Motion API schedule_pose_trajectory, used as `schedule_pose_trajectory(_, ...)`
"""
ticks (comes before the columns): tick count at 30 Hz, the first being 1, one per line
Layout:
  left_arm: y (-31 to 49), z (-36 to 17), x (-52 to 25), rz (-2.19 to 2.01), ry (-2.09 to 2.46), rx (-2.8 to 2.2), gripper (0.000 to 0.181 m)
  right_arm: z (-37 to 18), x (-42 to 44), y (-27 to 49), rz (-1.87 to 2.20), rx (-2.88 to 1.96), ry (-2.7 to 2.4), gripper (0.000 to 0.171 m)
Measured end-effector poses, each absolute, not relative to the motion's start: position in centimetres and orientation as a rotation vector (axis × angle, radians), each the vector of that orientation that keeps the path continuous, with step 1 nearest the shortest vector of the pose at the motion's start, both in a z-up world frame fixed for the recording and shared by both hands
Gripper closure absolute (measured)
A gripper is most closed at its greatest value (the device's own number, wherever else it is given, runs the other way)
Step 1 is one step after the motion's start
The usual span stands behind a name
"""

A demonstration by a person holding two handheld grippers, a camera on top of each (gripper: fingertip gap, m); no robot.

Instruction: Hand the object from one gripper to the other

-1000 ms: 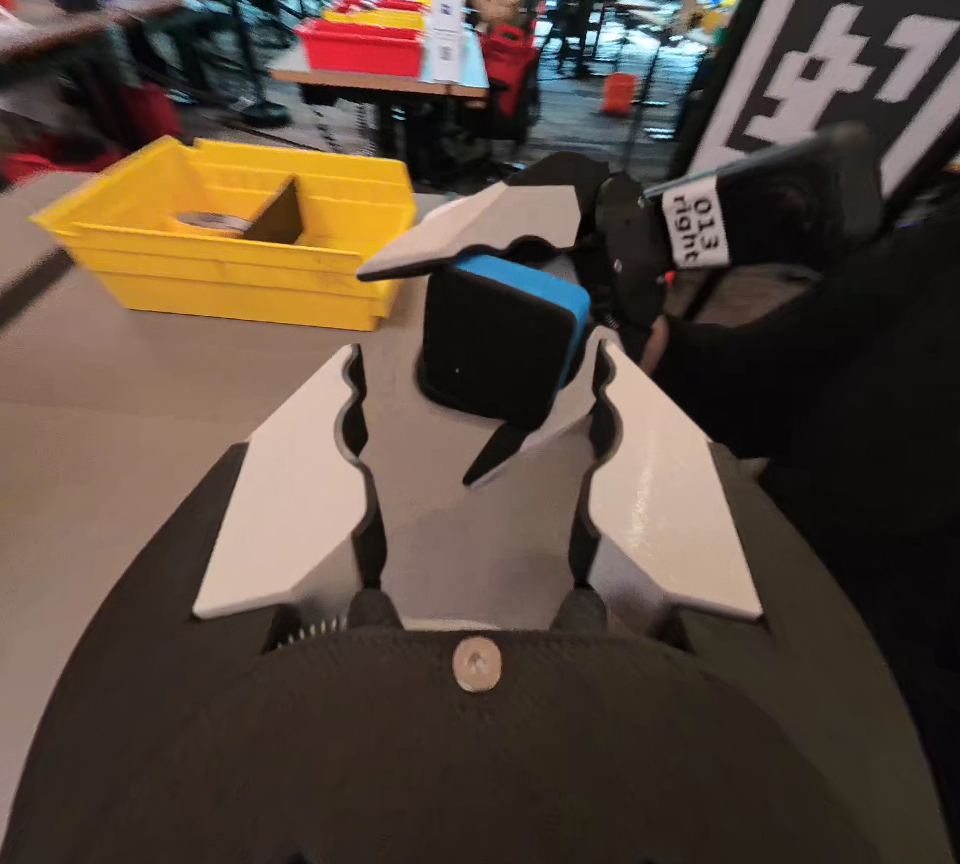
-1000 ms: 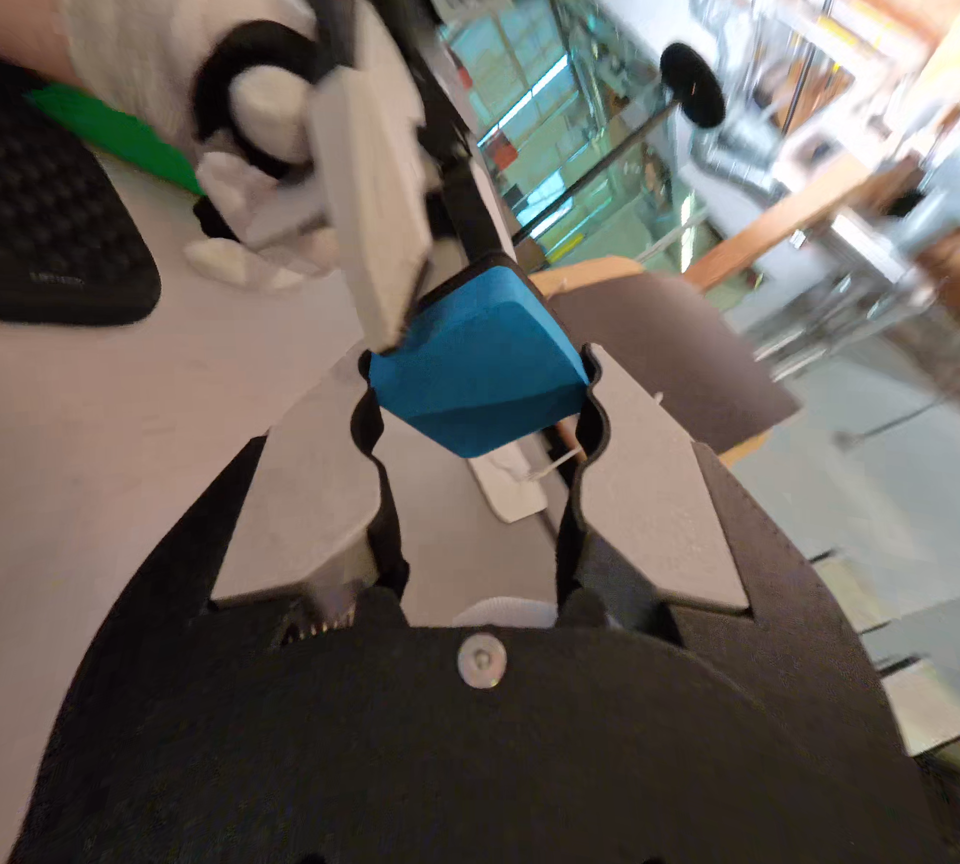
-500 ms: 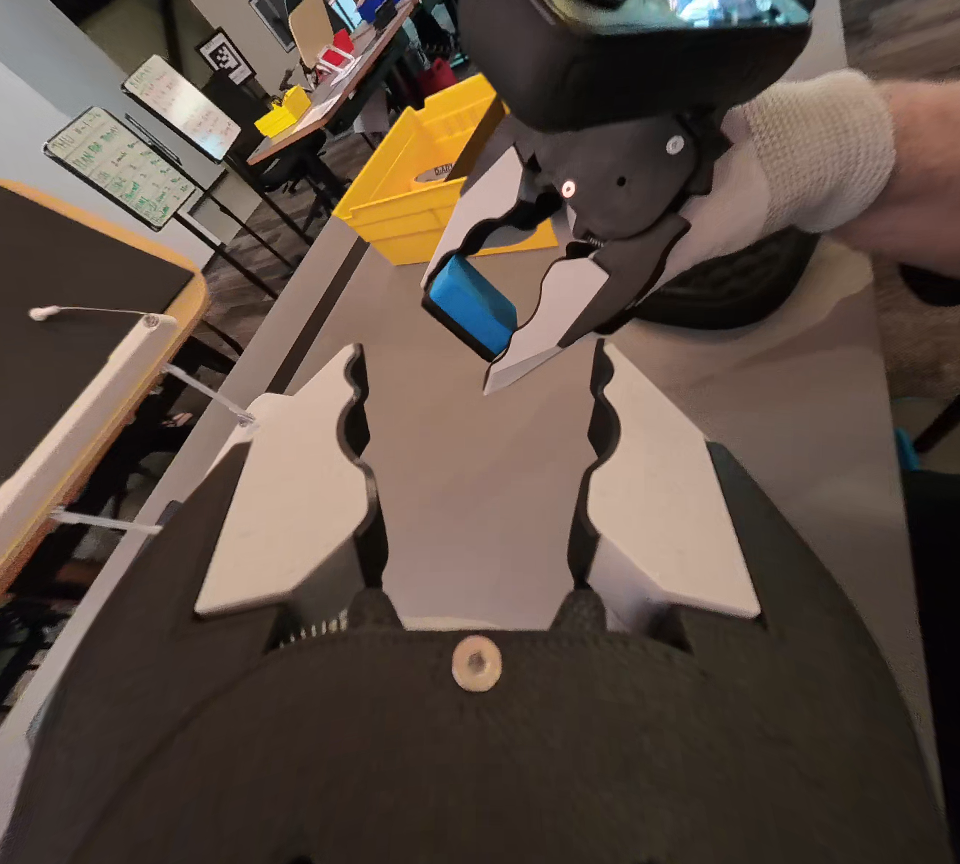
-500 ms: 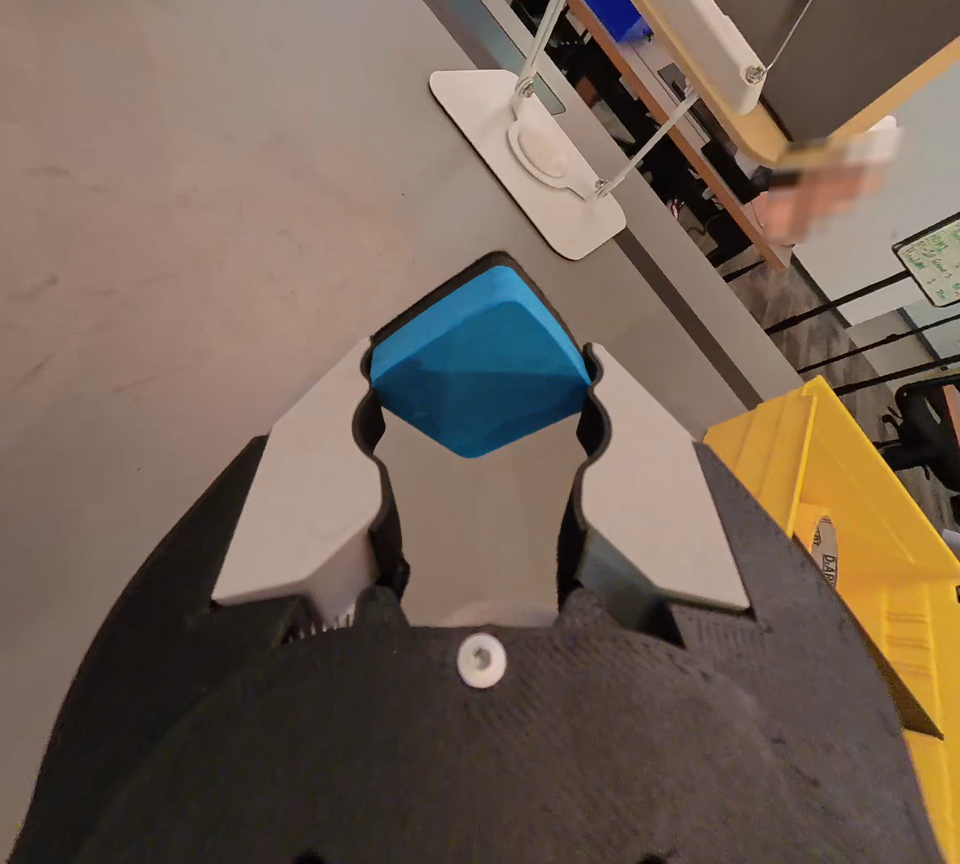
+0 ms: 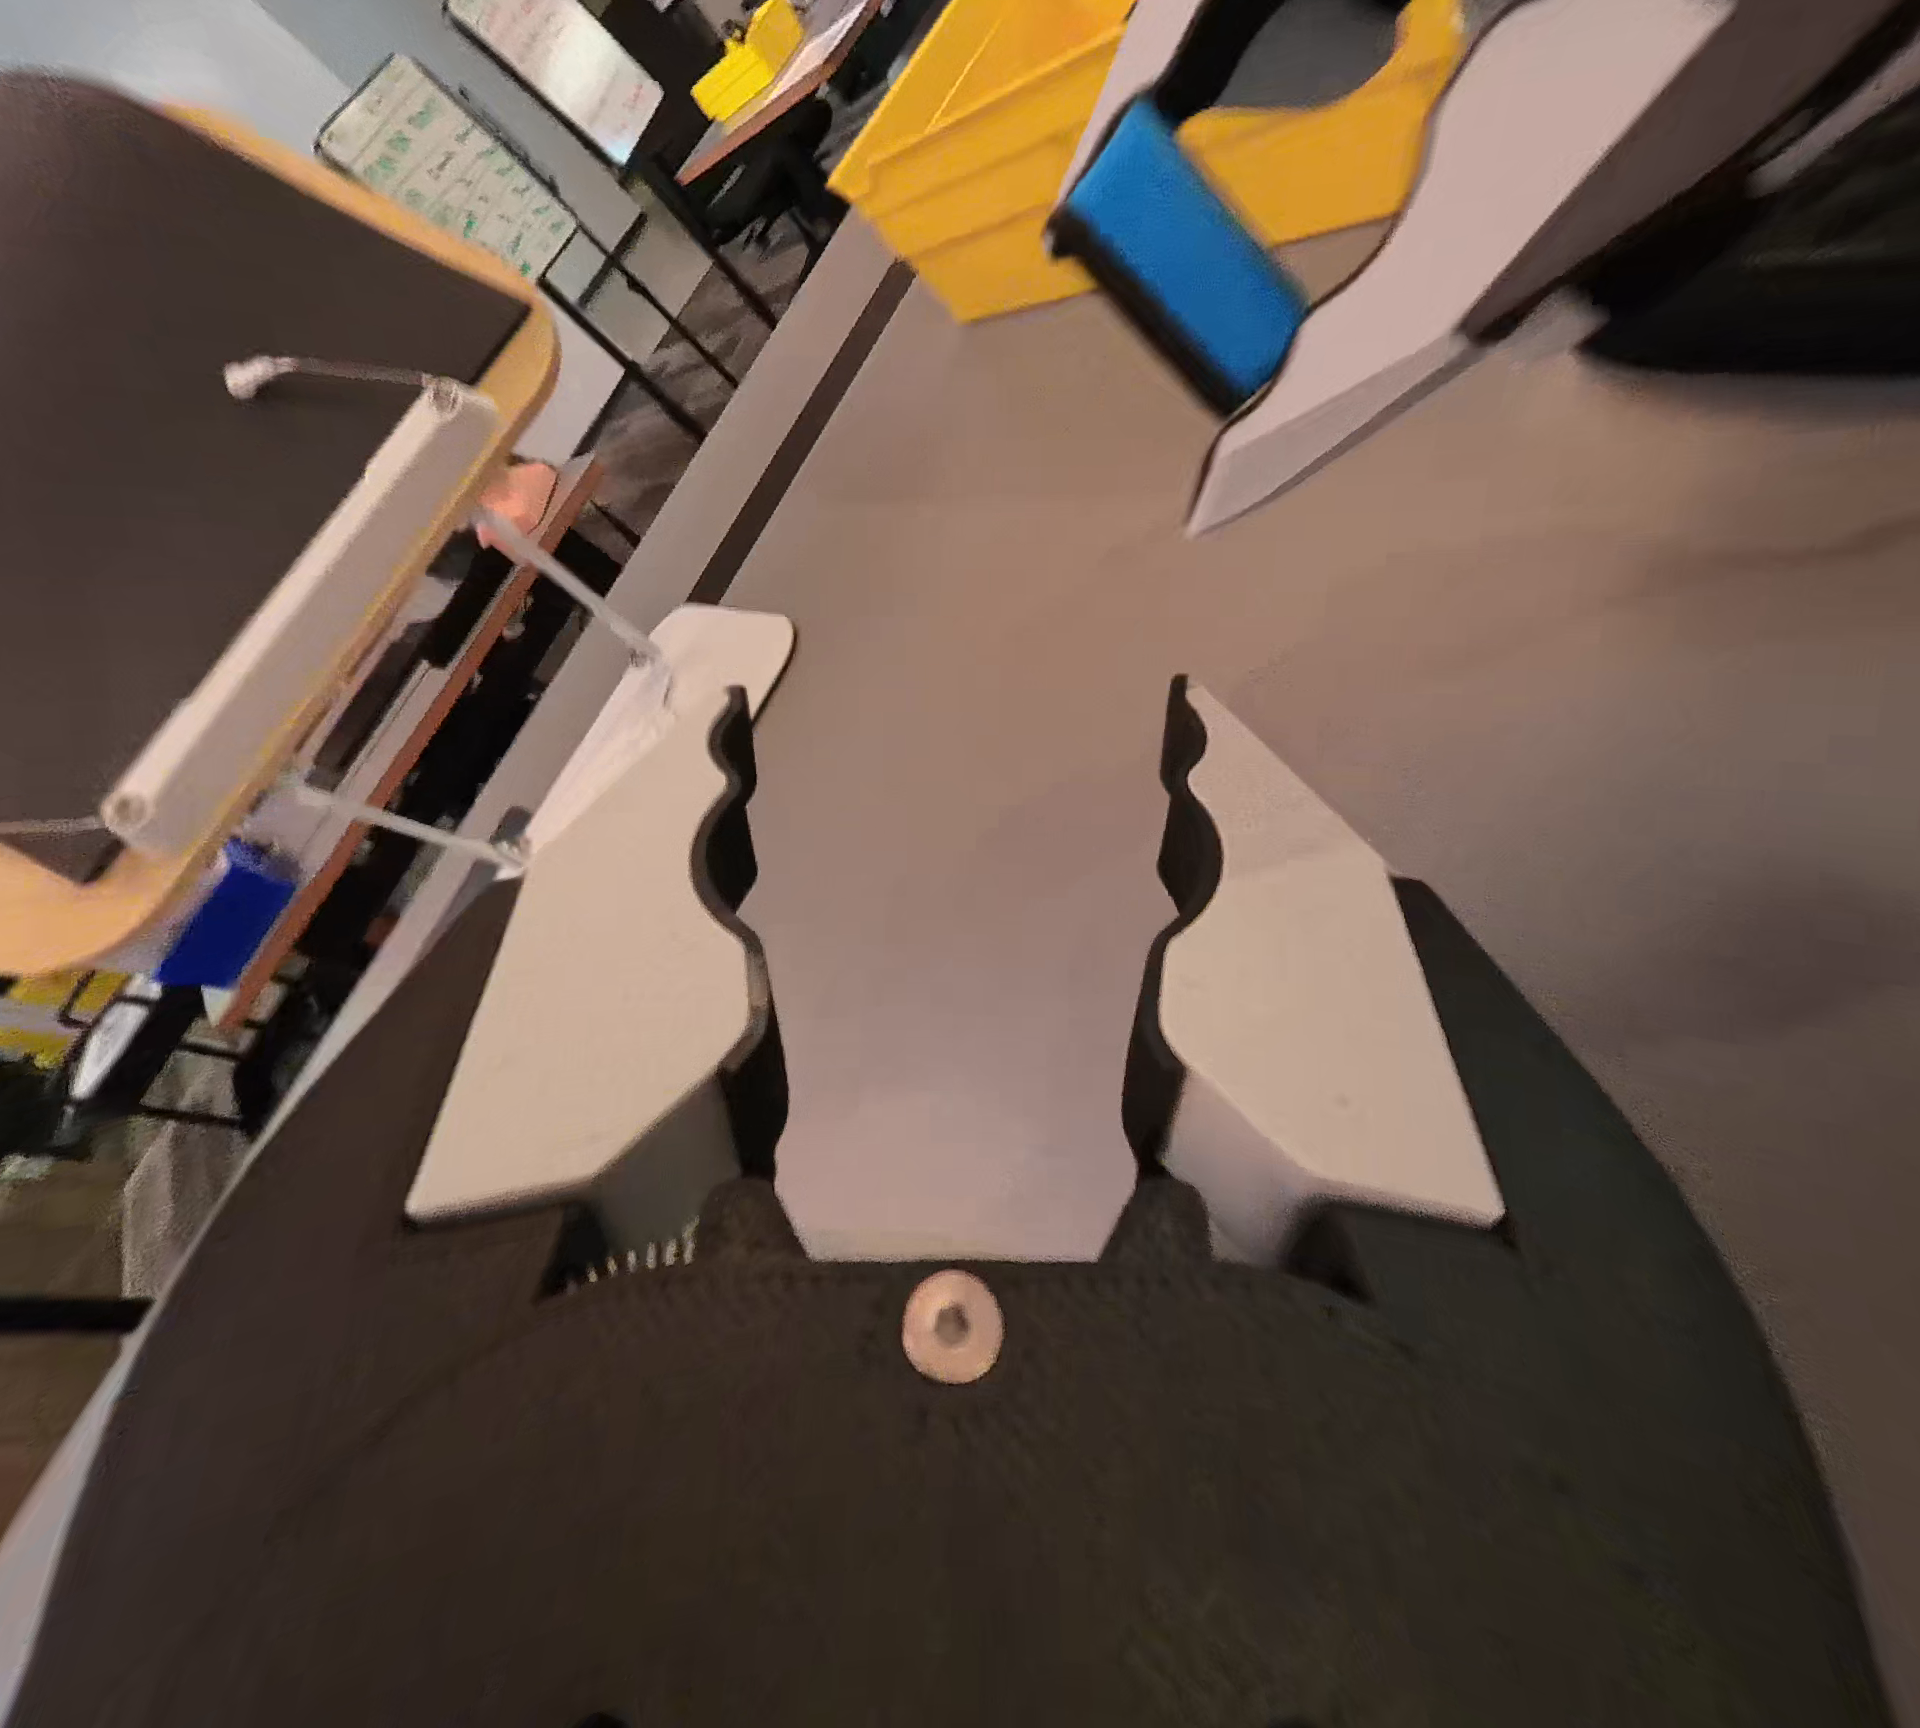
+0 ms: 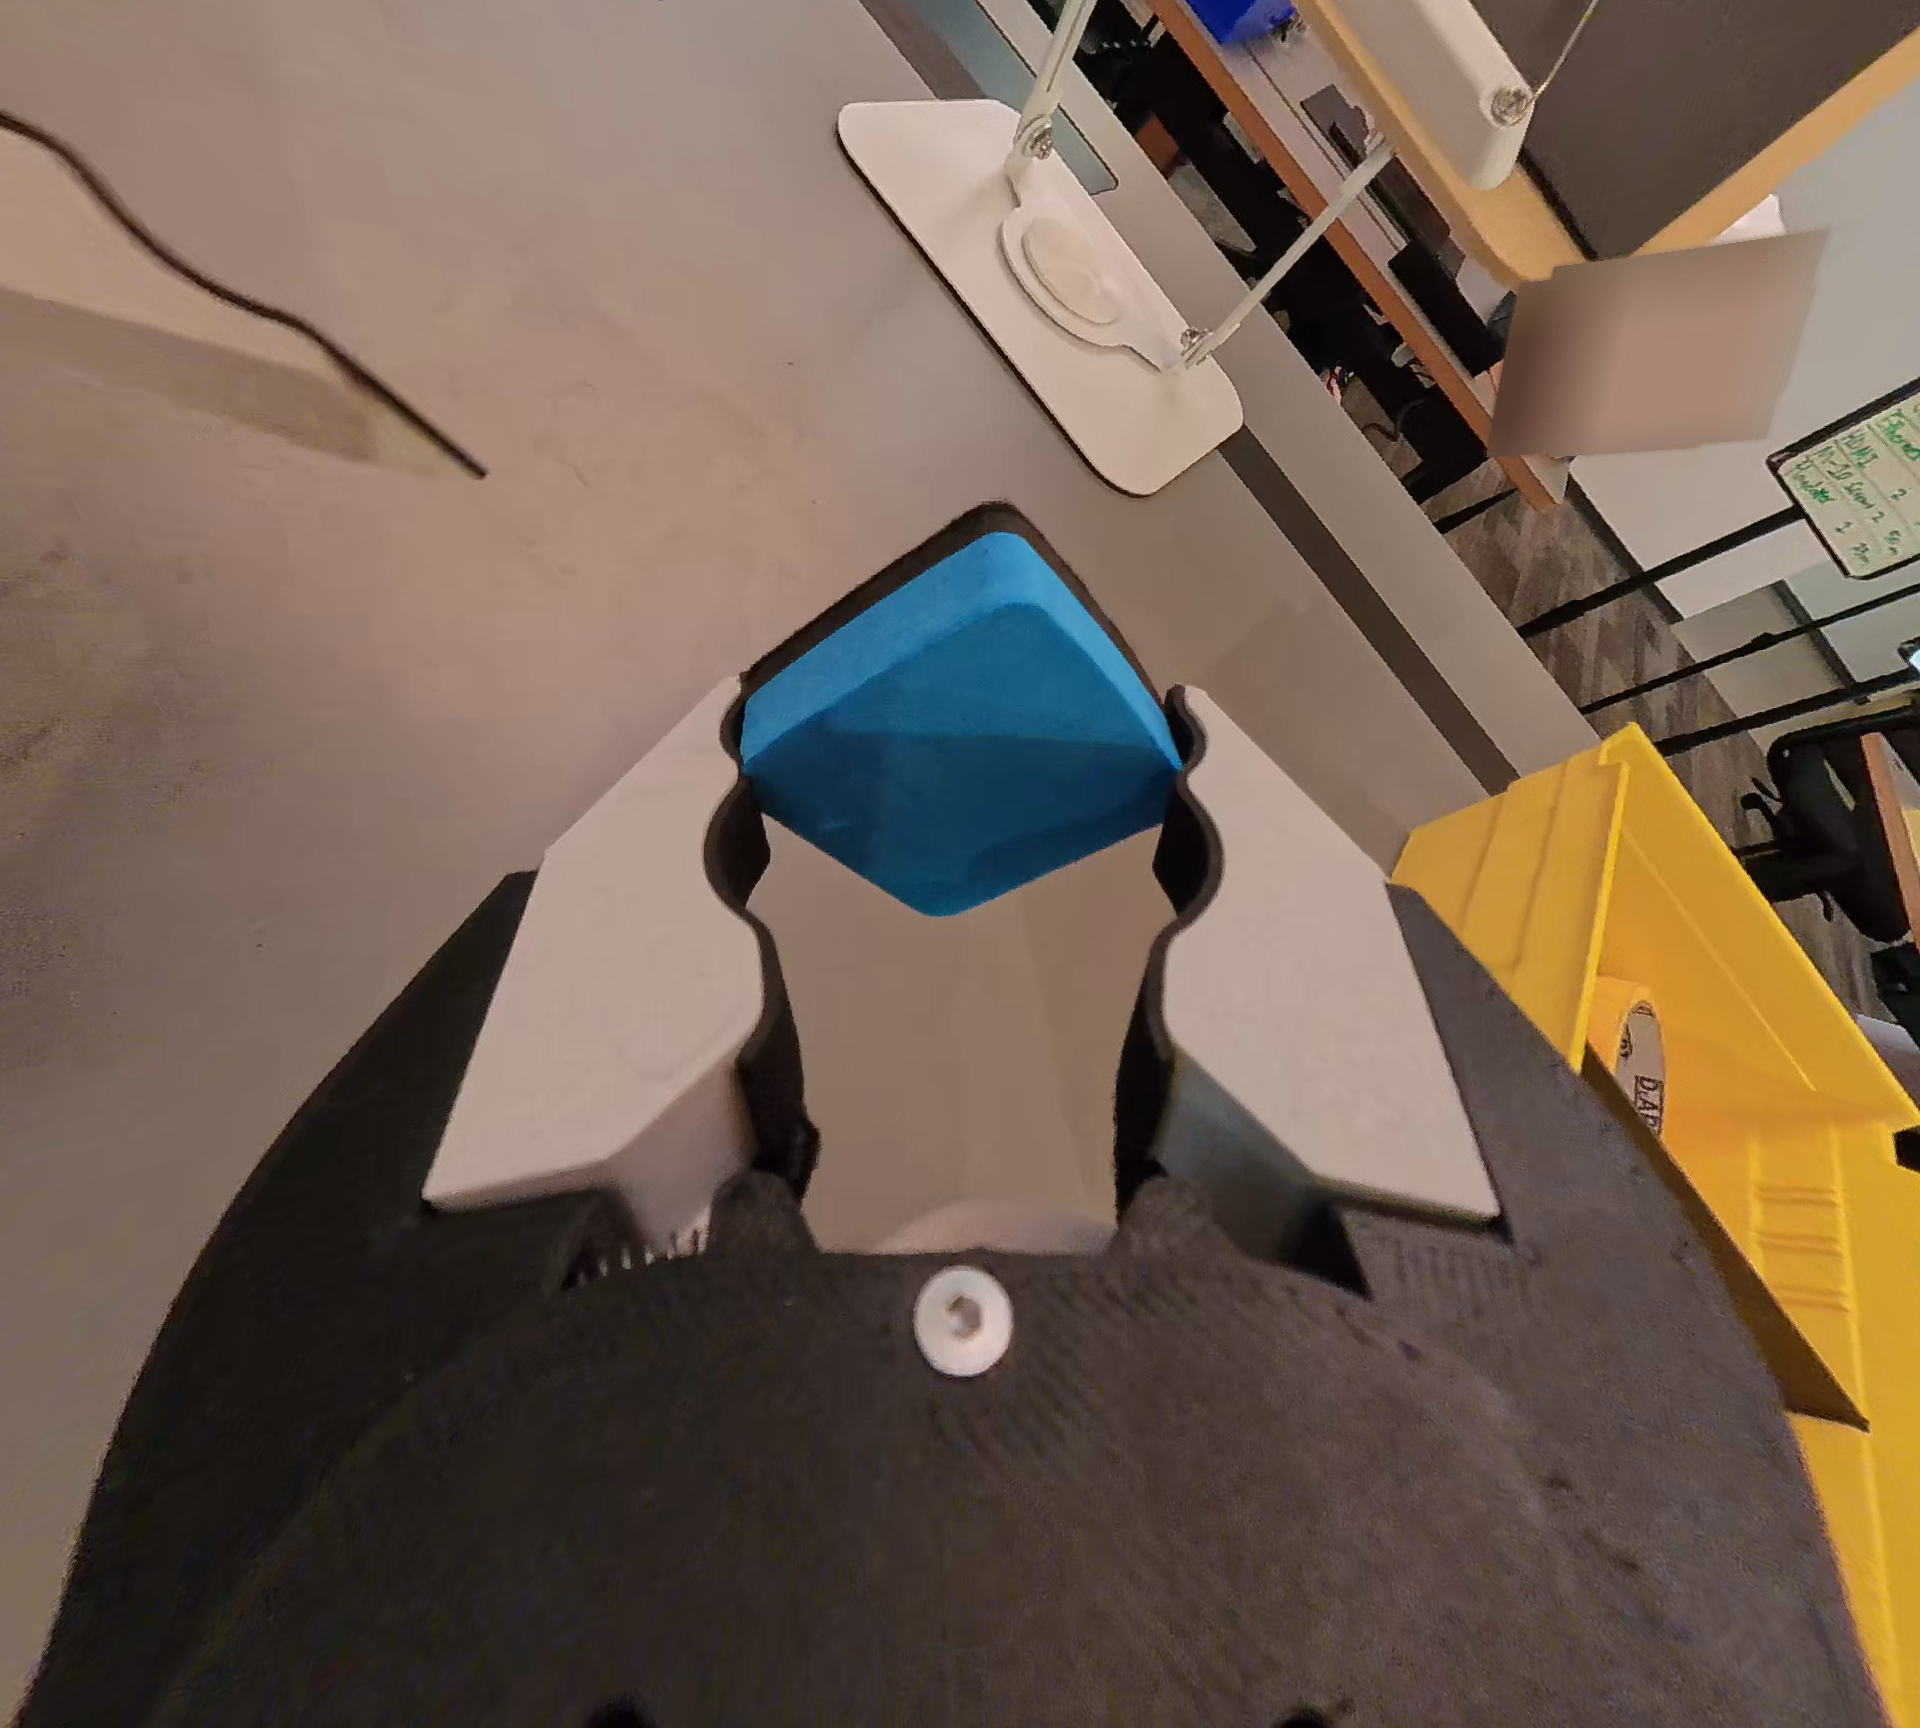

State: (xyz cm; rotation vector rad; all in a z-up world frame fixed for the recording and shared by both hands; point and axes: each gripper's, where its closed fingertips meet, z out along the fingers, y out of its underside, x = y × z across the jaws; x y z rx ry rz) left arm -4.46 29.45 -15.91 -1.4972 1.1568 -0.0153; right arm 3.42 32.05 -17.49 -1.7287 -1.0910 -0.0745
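Observation:
A blue foam block with a black underside (image 6: 956,722) is held between the fingertips of my right gripper (image 6: 961,702), which is shut on it above the grey table (image 6: 468,639). In the left wrist view the block (image 5: 1174,255) and the right gripper (image 5: 1236,328) appear at the upper right, ahead of and apart from my left gripper (image 5: 956,702). The left gripper is open and empty, with only table between its fingers. Its fingers (image 6: 208,359) show at the upper left of the right wrist view.
A yellow bin (image 5: 987,151) stands at the far end of the table; in the right wrist view the bin (image 6: 1745,1003) holds a roll of tape (image 6: 1636,1055). A white stand base (image 6: 1039,276) with thin rods sits at the table edge. Other tables and whiteboards lie beyond.
One second ago the block sat between my open left fingers; the grippers have since drawn apart, and the right gripper still holds the block. Both views have swung toward the table.

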Motion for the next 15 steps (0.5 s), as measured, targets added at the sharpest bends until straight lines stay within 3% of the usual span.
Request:
schedule_pose_trajectory(7,30.6,-16.8,-5.8,-0.260,1.042,-1.574,0.106,-16.2,3.3,31.9,-0.118,-1.700,-1.080,0.097)
schedule_pose_trajectory(15,32.9,-18.4,-5.5,-0.069,1.118,-1.523,0.108,-7.1,10.7,35.1,-0.106,-1.652,-0.888,0.096)
